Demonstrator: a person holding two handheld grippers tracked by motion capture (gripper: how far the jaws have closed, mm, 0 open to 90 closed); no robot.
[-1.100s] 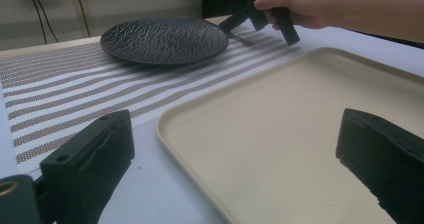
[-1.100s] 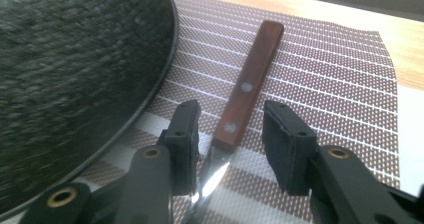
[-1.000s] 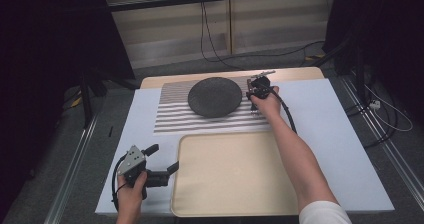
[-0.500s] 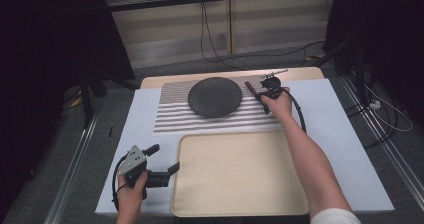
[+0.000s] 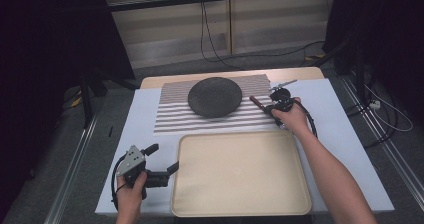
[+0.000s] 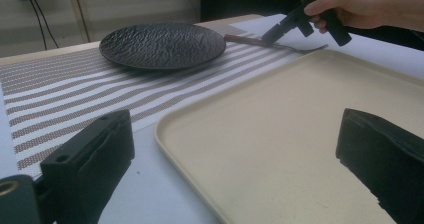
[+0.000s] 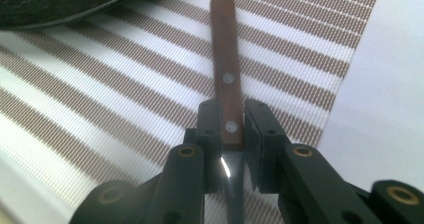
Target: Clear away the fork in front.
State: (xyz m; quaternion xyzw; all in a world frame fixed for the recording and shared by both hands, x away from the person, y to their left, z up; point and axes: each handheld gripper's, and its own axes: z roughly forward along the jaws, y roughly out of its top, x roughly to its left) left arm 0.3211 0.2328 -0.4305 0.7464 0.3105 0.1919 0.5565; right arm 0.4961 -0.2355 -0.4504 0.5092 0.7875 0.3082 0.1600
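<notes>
Right of the black plate point(image 5: 215, 97), the right gripper point(image 5: 272, 105) is clamped on a wooden-handled knife point(image 7: 225, 64).
Next, by the look of it: carry it toward the tray point(image 5: 240, 209); left gripper point(image 5: 161, 160) waits, jaws apart.

My two black jaws stand wide apart and empty. Between them lies the beige tray point(image 6: 280, 134). Beyond my left jaw lie the striped mat point(image 6: 75, 89) and black plate point(image 6: 162, 45); far right, another gripper point(image 6: 272, 36) pinches a wooden-handled utensil point(image 6: 250, 40).

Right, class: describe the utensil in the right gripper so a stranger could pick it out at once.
Find the striped mat beyond the tray, then the black plate on it. Right of the plate, the right gripper is shut on the utensil: slim, metal, with a riveted brown wooden handle.
</notes>
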